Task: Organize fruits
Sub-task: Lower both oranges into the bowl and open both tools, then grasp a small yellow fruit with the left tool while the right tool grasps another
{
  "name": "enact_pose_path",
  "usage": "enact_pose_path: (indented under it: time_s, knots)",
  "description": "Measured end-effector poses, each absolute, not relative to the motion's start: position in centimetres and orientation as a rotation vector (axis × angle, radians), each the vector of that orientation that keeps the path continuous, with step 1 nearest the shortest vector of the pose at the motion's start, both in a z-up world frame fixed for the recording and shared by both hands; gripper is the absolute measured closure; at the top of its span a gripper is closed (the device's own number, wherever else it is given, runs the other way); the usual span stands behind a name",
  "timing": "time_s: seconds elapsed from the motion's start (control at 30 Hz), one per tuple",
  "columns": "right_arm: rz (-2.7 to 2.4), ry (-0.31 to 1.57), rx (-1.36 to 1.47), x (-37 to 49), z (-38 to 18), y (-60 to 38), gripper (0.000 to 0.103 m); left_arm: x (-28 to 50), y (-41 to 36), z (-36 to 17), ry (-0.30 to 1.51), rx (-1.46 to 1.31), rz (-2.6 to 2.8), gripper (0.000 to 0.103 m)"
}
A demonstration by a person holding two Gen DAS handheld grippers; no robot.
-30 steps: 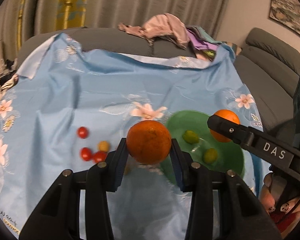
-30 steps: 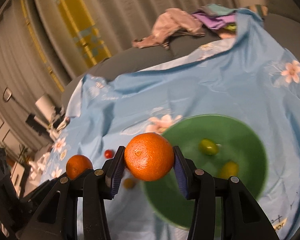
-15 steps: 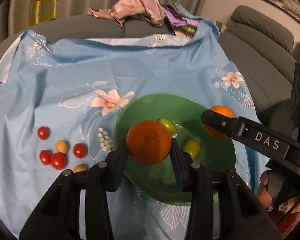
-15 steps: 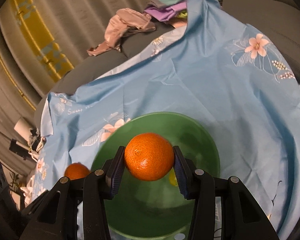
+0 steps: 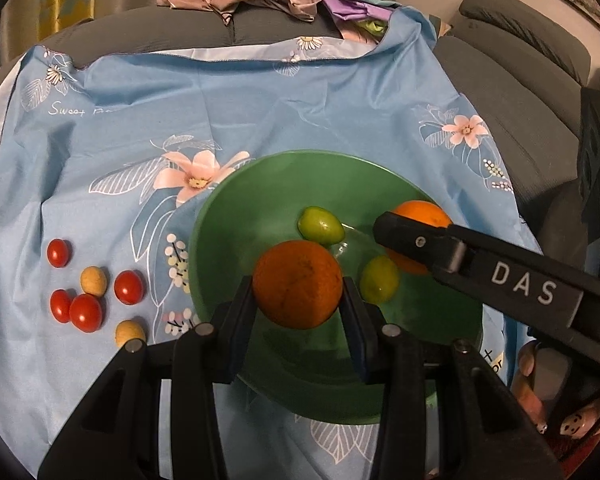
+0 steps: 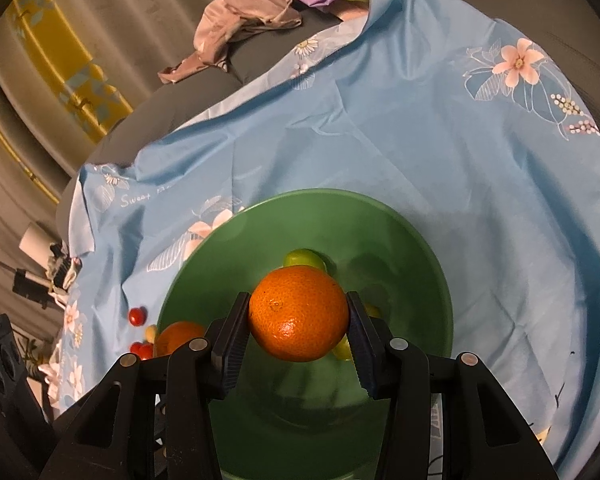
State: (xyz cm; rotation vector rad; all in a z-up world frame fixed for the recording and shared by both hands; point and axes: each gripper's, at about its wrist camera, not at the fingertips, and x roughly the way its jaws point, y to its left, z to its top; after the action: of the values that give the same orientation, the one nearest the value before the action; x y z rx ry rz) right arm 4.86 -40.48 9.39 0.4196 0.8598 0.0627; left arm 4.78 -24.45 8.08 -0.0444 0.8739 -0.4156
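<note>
Both wrist views look steeply down, close, sharing the green bowl (image 5: 220,216) (image 6: 412,232).

**Both grippers clamped and raised**

The left gripper (image 5: 298,304) points toward twelve o'clock, its two fingers pressed in from nine and three on an orange (image 5: 298,284). The right gripper (image 6: 298,328) grips its own orange (image 6: 299,313) likewise, reaching in from four o'clock in the left view

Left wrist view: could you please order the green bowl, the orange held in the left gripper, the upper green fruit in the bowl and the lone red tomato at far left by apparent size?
1. Round green bowl
2. Orange in the left gripper, enlarged by nearness
3. Upper green fruit
4. Lone red tomato
</note>
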Motion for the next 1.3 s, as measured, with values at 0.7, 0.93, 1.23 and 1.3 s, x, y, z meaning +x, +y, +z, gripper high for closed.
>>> enact_pose_path:
  time_s: [0.7, 0.93, 1.23, 1.3]
  knots:
    - [0.189, 0.765, 0.394, 3.7, 12.0, -37.3, 0.044, 1.4, -12.6, 12.9, 0.769, -0.182, -0.309, 0.035]
    - [0.292, 0.773, 0.333, 3.8, 12.5, -33.1, 0.045, 0.8, -4.3, 11.0, 0.768, -0.239, -0.113, 0.035]
    - [0.407, 0.828, 0.278, 5.0, 11.3, -26.9, 0.058, 2.9, -4.8, 6.4, 0.900, -0.308, -0.261, 0.051]
    - [0.415, 0.852, 0.277, 5.3, 10.6, -26.2, 0.059, 3.5, -6.2, 5.6, 0.936, -0.300, -0.298, 0.057]
